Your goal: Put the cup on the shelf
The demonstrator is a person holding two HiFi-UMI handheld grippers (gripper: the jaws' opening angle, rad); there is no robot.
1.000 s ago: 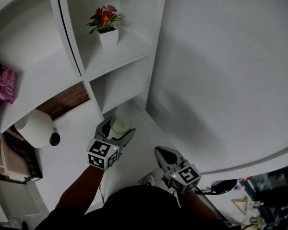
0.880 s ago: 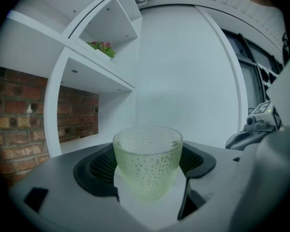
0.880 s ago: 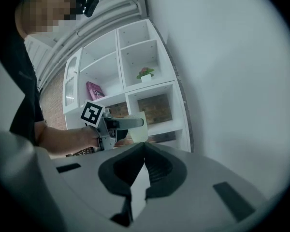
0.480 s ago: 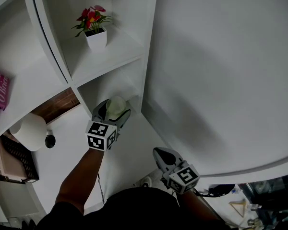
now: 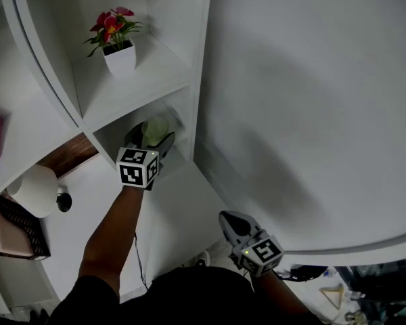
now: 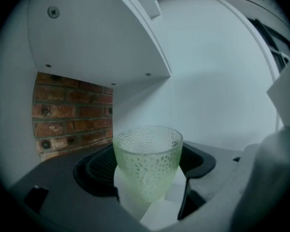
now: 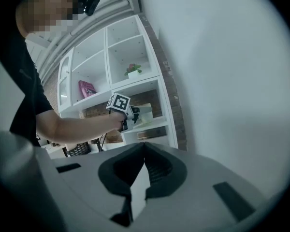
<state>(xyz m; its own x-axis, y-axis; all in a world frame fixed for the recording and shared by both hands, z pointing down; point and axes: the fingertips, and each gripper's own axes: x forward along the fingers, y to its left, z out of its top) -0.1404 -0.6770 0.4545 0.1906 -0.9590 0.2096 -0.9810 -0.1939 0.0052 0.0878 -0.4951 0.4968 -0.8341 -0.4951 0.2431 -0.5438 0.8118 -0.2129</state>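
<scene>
Right gripper (image 7: pixel 144 167) hangs low beside the white wall (image 5: pixel 311 100), fingers pressed together. Left gripper (image 6: pixel 147 180) pinches the empty green cup (image 6: pixel 147 163) upright at the white shelf's (image 5: pixel 132 80) lower compartment — brick (image 6: pixel 72 115) behind. Above, a pot (image 5: pixel 120 58) holds red flowers (image 5: pixel 111 24).

A white open-fronted shelf unit (image 5: pixel 189 80) fills the upper left of the head view, its boards dividing it into square compartments. A plain white wall (image 5: pixel 311 100) occupies the whole right half. A red-brown brick backing (image 5: pixel 69 156) shows through one compartment at left centre. It appears again at the left of the left gripper view, beneath a white shelf board with screw heads (image 6: pixel 96 42). A white pot of red flowers (image 5: pixel 118 54) stands in the top compartment. Lighting is soft and even, with faint shadow on the wall.
</scene>
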